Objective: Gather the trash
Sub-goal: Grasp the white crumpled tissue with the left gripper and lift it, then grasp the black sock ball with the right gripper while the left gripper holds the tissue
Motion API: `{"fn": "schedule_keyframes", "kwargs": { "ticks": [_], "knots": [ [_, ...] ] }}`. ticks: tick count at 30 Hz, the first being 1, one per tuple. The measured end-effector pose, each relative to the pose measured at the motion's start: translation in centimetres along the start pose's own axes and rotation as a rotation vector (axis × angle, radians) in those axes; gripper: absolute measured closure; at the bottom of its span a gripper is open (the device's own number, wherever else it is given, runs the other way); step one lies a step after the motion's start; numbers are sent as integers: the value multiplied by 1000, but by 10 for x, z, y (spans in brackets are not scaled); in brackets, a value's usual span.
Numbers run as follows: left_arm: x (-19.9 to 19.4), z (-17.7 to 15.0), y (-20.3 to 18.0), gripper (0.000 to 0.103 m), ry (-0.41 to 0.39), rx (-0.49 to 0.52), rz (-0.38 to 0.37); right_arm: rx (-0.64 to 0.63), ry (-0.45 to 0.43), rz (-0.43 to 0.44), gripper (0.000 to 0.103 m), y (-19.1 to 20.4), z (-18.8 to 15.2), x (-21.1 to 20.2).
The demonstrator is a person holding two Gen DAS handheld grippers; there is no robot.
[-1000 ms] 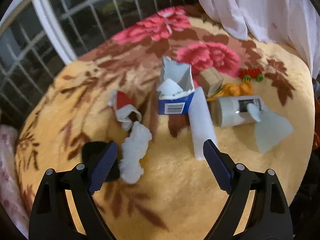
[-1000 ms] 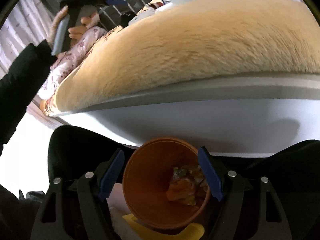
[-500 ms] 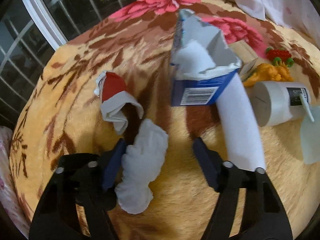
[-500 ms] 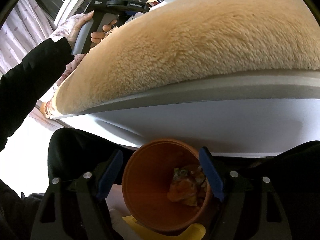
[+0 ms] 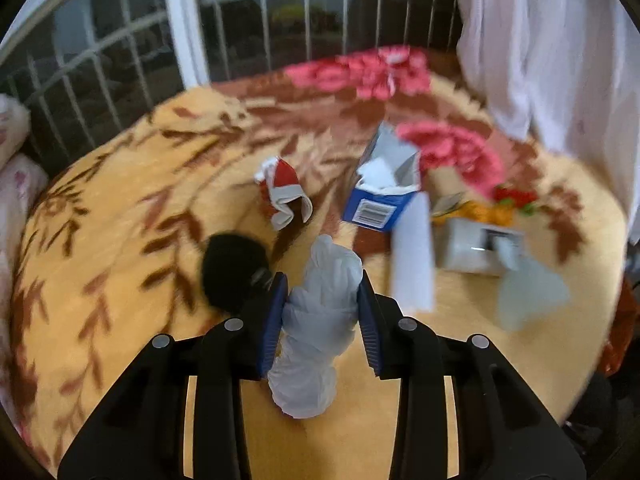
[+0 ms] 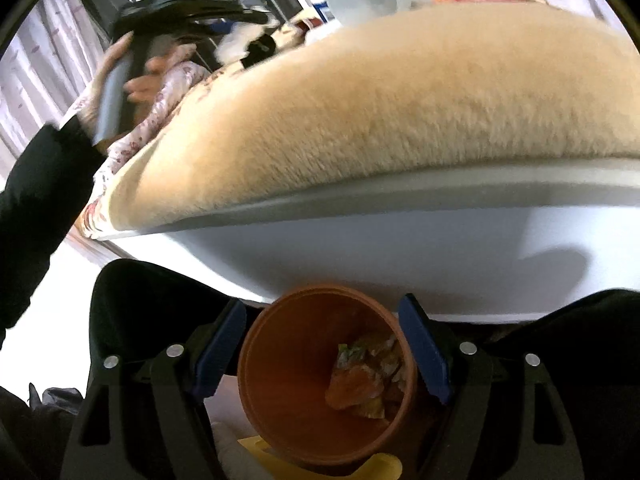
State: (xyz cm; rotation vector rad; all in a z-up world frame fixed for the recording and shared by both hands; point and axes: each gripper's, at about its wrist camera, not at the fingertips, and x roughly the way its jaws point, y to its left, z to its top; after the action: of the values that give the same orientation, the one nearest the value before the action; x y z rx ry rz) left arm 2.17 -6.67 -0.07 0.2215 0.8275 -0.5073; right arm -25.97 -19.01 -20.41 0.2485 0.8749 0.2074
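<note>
White crumpled tissue (image 5: 320, 320) sits pinched between the blue pads of the left tongs (image 5: 322, 322), apparently lifted clear of the blanket (image 5: 120, 280) on the bed, though blur makes the gap beneath it hard to judge. The right tongs (image 6: 322, 354) are spread on either side of the orange bin (image 6: 288, 400), which sits low beside the bed; whether their pads touch its rim I cannot tell. Inside the bin some scraps (image 6: 360, 376) already lie, orange and greenish, so part of the collecting looks done. Plenty seems to be left on the blanket: a red-and-white wrapper (image 5: 286, 196) beyond the tissue, a torn blue carton (image 5: 380, 196) with paper stuffed in it, a white sheet (image 5: 414, 256) leaning off the carton's right side, a paper roll (image 5: 476, 248) lying on its side further right with a pale loose flap (image 5: 532, 292) in front of it, and small orange (image 5: 486, 212) and red (image 5: 514, 196) bits behind that, too blurred to name. A black object (image 5: 228, 268) lies just left of the left tongs; it may not be trash. By my reckoning the task is at an early-to-middle stage: one piece is in hand and needs carrying over the bed's edge to the bin, and several more pickups would follow.
</note>
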Motion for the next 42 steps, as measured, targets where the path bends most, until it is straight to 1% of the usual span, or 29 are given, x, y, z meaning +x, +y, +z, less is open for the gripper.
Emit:
{"fn": "schedule_keyframes", "kwargs": {
  "ticks": [1, 2, 5, 8, 11, 13, 15, 18, 20, 21, 22, 24, 27, 29, 30, 33, 36, 37, 39, 40, 42],
  "knots": [
    [-14, -7, 0, 69, -12, -11, 9, -8, -11, -1, 26, 2, 2, -5],
    [-31, -17, 0, 69, -13, -26, 37, -13, -16, -4, 26, 3, 4, -7],
    [-56, -43, 4, 69, -16, -62, 98, -26, -35, 3, 26, 8, 15, -19],
    [-81, -74, 6, 69, -66, -125, 117, -48, -76, 19, 26, 15, 35, -35],
    [-82, -90, 13, 69, -81, -173, 150, -83, -92, 28, 26, 23, 64, -43],
    [-80, -95, 19, 69, -92, -209, 131, -104, -92, 27, 26, 29, 89, -43],
    [-76, -101, 27, 69, -100, -243, 138, -122, -104, 32, 26, 37, 115, -41],
    [-65, -110, 38, 69, -90, -278, 135, -147, -119, 36, 26, 51, 163, -32],
    [-59, -114, 44, 69, -81, -298, 137, -163, -122, 57, 26, 64, 197, -19],
    [-54, -116, 49, 69, -78, -312, 127, -166, -108, 70, 26, 71, 217, -5],
    [-50, -118, 51, 69, -76, -321, 122, -164, -104, 69, 26, 76, 228, 3],
    [-44, -121, 56, 69, -72, -338, 107, -172, -72, 65, 26, 84, 253, 29],
    [-33, -126, 61, 69, -64, -348, 84, -172, -23, 27, 26, 93, 284, 78],
    [-26, -128, 63, 69, -61, -352, 72, -154, -7, -11, 26, 94, 294, 103],
    [-25, -129, 64, 69, -62, -353, 66, -147, -2, -17, 26, 92, 296, 110],
    [-20, -130, 67, 69, -67, -354, 44, -92, 44, -41, 26, 86, 314, 147],
    [-18, -132, 65, 69, -75, -347, 41, -49, 69, -32, 25, 85, 323, 168],
    [-19, -132, 64, 69, -78, -340, 44, -41, 71, -47, 25, 85, 325, 174],
    [-19, -133, 64, 69, -83, -336, 46, -44, 76, -78, 38, 86, 328, 181],
    [-19, -133, 64, 69, -85, -335, 46, -47, 93, -117, 42, 85, 328, 187],
    [-19, -133, 64, 69, -89, -337, 47, -36, 92, -109, 44, 81, 325, 187]
  ]
}}
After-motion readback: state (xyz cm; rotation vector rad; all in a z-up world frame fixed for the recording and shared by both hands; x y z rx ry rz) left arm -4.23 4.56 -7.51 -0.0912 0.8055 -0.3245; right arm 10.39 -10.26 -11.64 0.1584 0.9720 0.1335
